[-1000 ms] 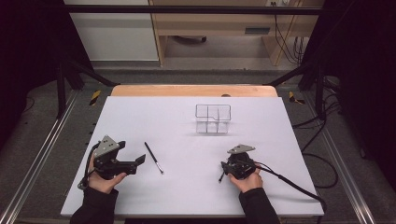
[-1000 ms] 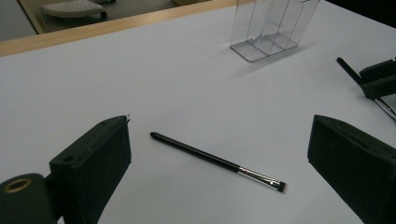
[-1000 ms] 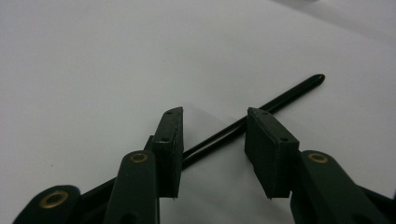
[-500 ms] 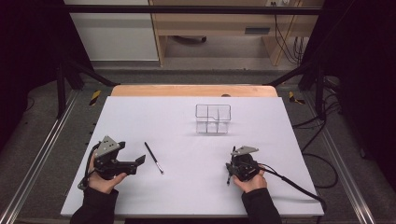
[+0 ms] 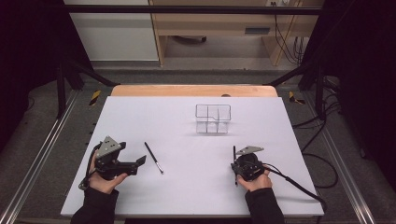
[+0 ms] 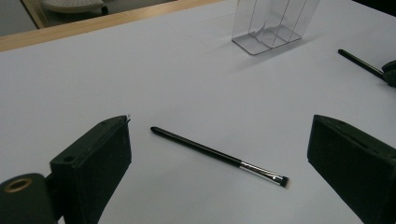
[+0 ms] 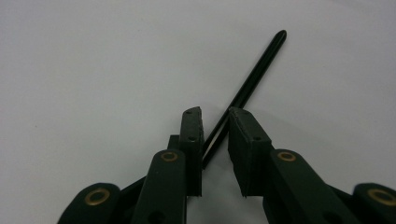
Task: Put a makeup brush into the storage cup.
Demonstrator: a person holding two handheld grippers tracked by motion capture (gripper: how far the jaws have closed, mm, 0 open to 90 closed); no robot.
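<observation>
Clear plastic divided organizer (image 5: 213, 118) mid-table, upright, compartments empty. Right gripper (image 7: 215, 122) jaws just closing, narrow around thin black stick (image 7: 247, 86), visible gap remaining. Left gripper (image 6: 219, 154) wide open, black-handled makeup brush (image 6: 219, 156) flat between jaws, untouched.

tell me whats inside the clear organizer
Nothing shows inside the clear organizer: through its walls only the dividers and the white table appear. Both brushes lie outside it, one by the left hand-held gripper.
</observation>
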